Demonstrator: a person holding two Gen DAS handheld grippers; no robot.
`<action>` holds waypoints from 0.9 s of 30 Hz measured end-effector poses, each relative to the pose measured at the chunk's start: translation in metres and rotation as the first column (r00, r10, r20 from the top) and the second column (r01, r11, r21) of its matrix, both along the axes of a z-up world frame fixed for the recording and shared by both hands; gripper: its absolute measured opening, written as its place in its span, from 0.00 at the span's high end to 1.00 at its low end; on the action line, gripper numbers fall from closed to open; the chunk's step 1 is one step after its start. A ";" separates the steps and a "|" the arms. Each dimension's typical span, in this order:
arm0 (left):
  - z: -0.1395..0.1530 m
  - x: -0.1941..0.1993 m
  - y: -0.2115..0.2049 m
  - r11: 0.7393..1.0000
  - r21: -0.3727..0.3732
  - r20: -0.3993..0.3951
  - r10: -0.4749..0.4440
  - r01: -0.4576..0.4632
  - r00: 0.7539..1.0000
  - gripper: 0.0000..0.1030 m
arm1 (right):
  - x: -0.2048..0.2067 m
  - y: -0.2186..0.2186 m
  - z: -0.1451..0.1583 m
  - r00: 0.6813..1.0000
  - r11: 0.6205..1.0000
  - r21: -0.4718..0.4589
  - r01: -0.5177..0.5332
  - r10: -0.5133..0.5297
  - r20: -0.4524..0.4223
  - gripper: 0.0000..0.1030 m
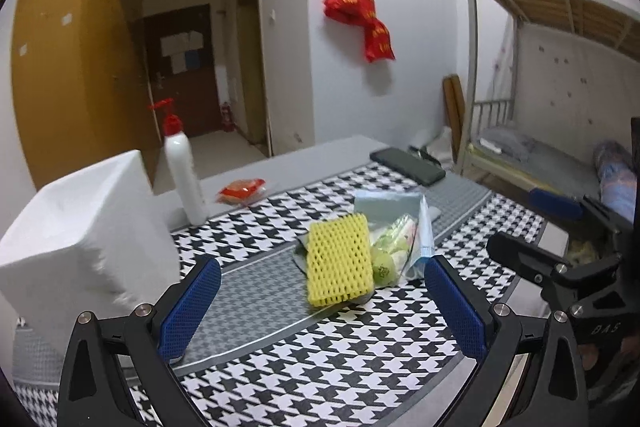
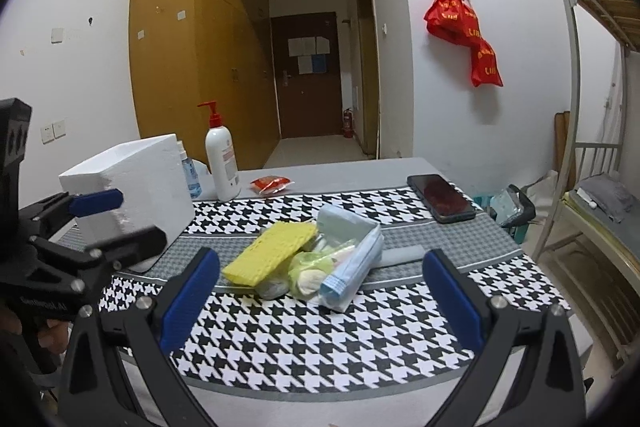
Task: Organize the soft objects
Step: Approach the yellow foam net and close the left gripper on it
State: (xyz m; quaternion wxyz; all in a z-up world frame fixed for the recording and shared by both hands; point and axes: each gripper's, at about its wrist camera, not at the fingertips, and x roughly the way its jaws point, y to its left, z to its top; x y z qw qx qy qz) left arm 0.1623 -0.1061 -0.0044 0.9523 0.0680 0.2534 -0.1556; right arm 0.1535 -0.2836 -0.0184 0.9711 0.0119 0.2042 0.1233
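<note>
Both hand-held grippers, left (image 1: 322, 301) and right (image 2: 320, 301), are held spread wide and empty before the soft-object pile, i.e. yellow foam net (image 1: 340, 259), plastic pouch (image 2: 352, 271) etc., left heaped mid-table (image 2: 360, 355) beside the white foam box (image 2: 132, 187); sorting is judged not yet begun.

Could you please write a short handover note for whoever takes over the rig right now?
Left gripper: open, empty, facing the pile.
Right gripper: open, empty, also in front of the pile.
Soft things lie heaped mid-table on the houndstooth cloth: yellow foam net, clear bag of green and white items, blue packet.
White foam box stands at the left of the table.
Done: nothing sorted that I can see.
Left: the whole pile.
</note>
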 end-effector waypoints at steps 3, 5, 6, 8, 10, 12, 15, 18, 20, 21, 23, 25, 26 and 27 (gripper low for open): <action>-0.002 0.016 -0.001 1.000 0.011 -0.023 0.000 0.000 1.000 0.01 | 0.007 -0.007 -0.004 1.000 1.000 0.015 0.012 -0.012 -0.017 0.00; -0.004 0.024 -0.004 1.000 0.020 -0.035 -0.015 0.016 0.999 0.01 | 0.011 -0.011 -0.006 0.999 1.000 0.014 0.023 -0.023 -0.024 0.00; -0.007 0.028 -0.007 0.999 0.027 -0.048 -0.031 0.032 0.998 0.01 | 0.013 -0.013 -0.008 0.999 0.999 0.013 0.030 -0.030 -0.030 0.00; -0.011 0.034 -0.012 0.999 0.029 -0.064 -0.045 0.047 0.997 0.01 | 0.017 -0.017 -0.010 0.998 0.999 0.016 0.040 -0.039 -0.041 0.00; -0.015 0.042 -0.014 0.999 0.016 -0.088 -0.050 0.052 0.995 0.01 | 0.020 -0.020 -0.012 0.998 0.999 0.021 0.050 -0.049 -0.048 0.00; -0.019 0.050 -0.016 0.998 0.008 -0.113 -0.060 0.062 0.992 0.01 | 0.024 -0.023 -0.015 0.997 0.998 0.032 0.051 -0.049 -0.062 0.00; -0.027 0.060 -0.022 0.996 0.012 -0.154 -0.080 0.083 0.985 0.01 | 0.034 -0.027 -0.019 0.994 0.997 0.041 0.064 -0.060 -0.091 0.00; -0.035 0.071 -0.025 0.996 0.007 -0.188 -0.082 0.085 0.979 0.03 | 0.043 -0.030 -0.024 0.991 0.996 0.058 0.070 -0.063 -0.119 0.00; -0.040 0.077 -0.024 0.997 0.004 -0.202 -0.074 0.077 0.977 0.06 | 0.045 -0.030 -0.025 0.990 0.996 0.058 0.065 -0.057 -0.125 0.00; -0.044 0.082 -0.024 0.997 -0.005 -0.220 -0.074 0.075 0.973 0.06 | 0.047 -0.030 -0.026 0.990 0.997 0.049 0.065 -0.058 -0.128 0.00; -0.049 0.087 -0.025 0.997 -0.019 -0.243 -0.080 0.077 0.967 0.07 | 0.050 -0.029 -0.027 0.989 0.997 0.036 0.069 -0.064 -0.133 0.00; -0.056 0.091 -0.027 0.995 -0.020 -0.266 -0.096 0.094 0.959 0.08 | 0.053 -0.030 -0.028 0.988 0.997 0.034 0.069 -0.063 -0.140 0.00; -0.058 0.091 -0.028 0.995 -0.016 -0.271 -0.096 0.095 0.958 0.10 | 0.054 -0.030 -0.029 0.988 0.997 0.033 0.065 -0.059 -0.144 0.00; -0.060 0.093 -0.029 0.996 -0.009 -0.279 -0.091 0.092 0.956 0.12 | 0.056 -0.029 -0.029 0.988 0.998 0.026 0.061 -0.056 -0.146 0.00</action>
